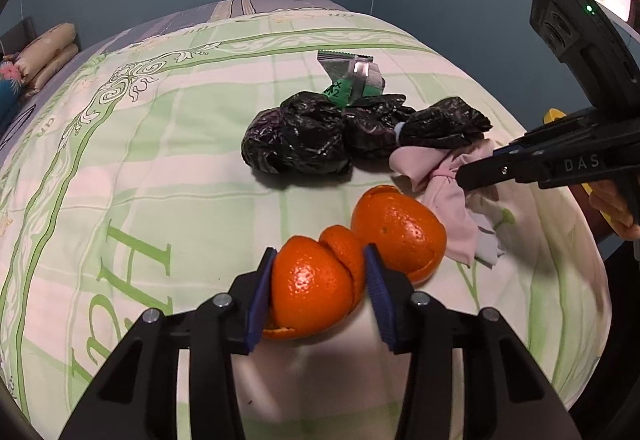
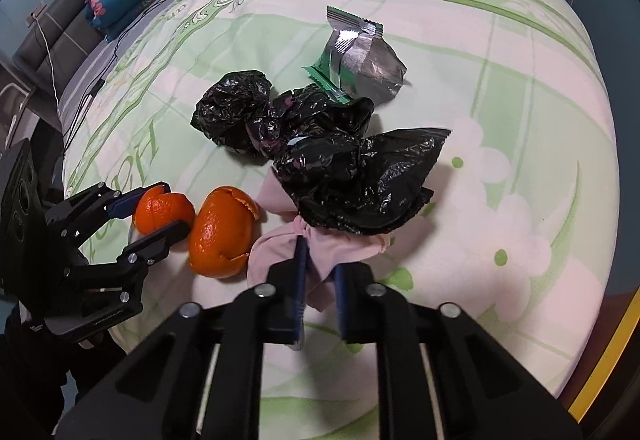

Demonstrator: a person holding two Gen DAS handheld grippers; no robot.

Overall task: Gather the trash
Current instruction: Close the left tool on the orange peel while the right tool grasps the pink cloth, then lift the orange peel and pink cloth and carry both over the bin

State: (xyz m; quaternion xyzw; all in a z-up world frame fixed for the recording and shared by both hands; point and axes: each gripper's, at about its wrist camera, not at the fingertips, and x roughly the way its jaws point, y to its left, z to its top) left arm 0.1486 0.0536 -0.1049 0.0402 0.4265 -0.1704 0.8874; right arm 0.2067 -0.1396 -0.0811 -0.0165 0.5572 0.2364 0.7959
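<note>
Bed (image 1: 140, 168), green-and-white patterned quilt; blue walls; pillows upper left. Trash, frame centre: two orange peel shells, one (image 1: 316, 288) clamped in the left tongs (image 1: 320, 280), one (image 1: 400, 228) just beside; one crumpled black plastic bag (image 1: 296, 136); one green-and-silver foil wrapper (image 1: 352, 80); one pink cloth (image 2: 320, 252), pinched by the clenched right tongs (image 2: 320, 280).

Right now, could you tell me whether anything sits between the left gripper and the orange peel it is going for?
Nothing visible does. The left gripper already has the nearer orange peel between its pads. A second orange peel lies just beyond, touching it. The right gripper is closed on the pink cloth.
</note>
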